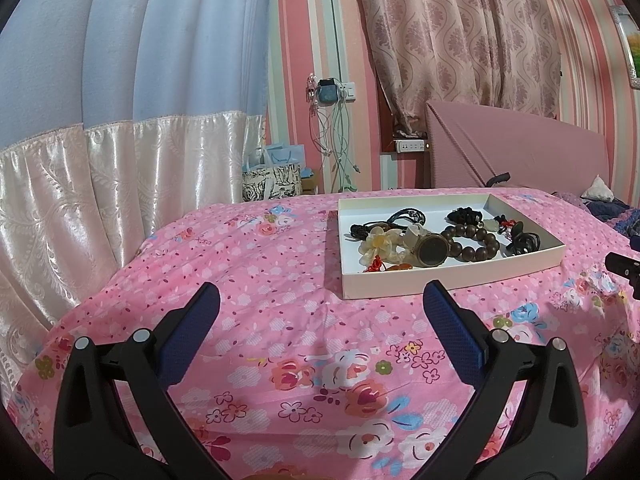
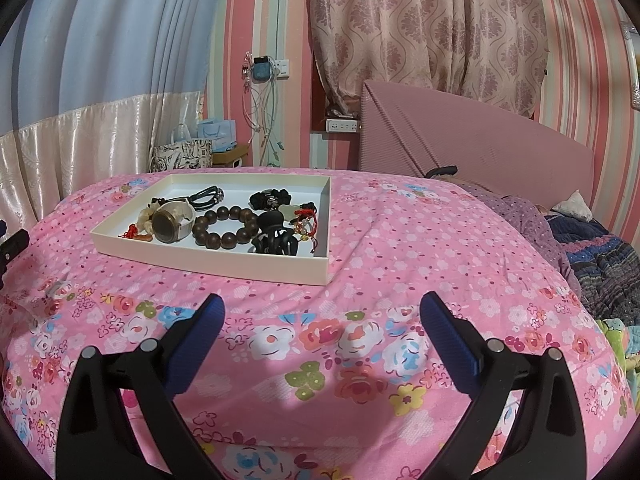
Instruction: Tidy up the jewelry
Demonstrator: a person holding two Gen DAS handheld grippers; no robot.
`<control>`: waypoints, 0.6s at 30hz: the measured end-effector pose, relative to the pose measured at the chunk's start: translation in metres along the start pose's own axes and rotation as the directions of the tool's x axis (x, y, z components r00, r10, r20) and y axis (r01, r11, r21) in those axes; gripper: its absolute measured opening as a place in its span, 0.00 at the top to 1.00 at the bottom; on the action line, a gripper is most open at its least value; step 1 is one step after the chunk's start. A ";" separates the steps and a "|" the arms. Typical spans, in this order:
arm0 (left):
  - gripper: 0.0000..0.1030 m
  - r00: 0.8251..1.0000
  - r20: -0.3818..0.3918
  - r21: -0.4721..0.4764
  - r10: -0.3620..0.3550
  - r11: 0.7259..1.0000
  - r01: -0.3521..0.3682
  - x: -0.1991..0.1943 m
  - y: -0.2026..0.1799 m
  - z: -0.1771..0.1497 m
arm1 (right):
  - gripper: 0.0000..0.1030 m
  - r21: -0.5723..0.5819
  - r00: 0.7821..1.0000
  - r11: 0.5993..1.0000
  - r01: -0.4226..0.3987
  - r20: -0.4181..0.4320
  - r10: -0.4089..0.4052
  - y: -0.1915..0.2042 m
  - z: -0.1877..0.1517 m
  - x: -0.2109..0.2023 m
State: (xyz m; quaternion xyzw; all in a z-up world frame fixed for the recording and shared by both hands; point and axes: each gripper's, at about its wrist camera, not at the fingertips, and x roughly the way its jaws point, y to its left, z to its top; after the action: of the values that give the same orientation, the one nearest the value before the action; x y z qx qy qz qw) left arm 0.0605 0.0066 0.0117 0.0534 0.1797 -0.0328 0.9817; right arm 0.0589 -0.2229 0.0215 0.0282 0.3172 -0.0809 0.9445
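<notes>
A shallow cream tray lies on the pink floral bedspread. Inside it are a round watch, a dark wooden bead bracelet, a cream flower hair piece, a black claw clip, black cords and red-string charms. My left gripper hovers open over the bedspread, short of the tray's near left corner. Nothing sits between the blue pads of my right gripper, which stands open just before the tray's front edge.
A pink headboard rises behind the bed, with rumpled dark blankets at the right. Curtains, wall sockets with hanging cables and gift bags stand beyond the bed's far edge. The other gripper's black tip shows at each view's side.
</notes>
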 end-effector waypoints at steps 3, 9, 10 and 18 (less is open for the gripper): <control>0.03 1.000 0.000 0.001 0.000 1.000 0.000 0.000 0.000 0.000 | 0.05 0.001 1.000 1.000 0.001 0.001 -0.001 0.000 0.000 0.000; 0.03 1.000 -0.001 0.001 0.000 1.000 0.000 0.000 0.000 0.000 | 0.05 0.001 1.000 1.000 0.001 0.001 -0.001 0.000 0.000 0.000; 0.03 1.000 -0.001 0.000 0.000 1.000 0.000 0.000 0.000 0.000 | 0.05 0.001 1.000 1.000 0.002 0.000 -0.002 0.000 0.000 0.000; 0.03 1.000 -0.001 0.000 0.001 1.000 -0.001 0.001 0.001 0.000 | 0.05 0.002 1.000 1.000 0.005 -0.003 -0.005 -0.002 -0.002 0.001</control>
State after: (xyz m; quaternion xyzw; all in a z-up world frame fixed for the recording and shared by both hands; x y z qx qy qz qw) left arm 0.0614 0.0071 0.0109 0.0533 0.1802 -0.0322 0.9817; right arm 0.0581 -0.2244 0.0195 0.0287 0.3187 -0.0836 0.9437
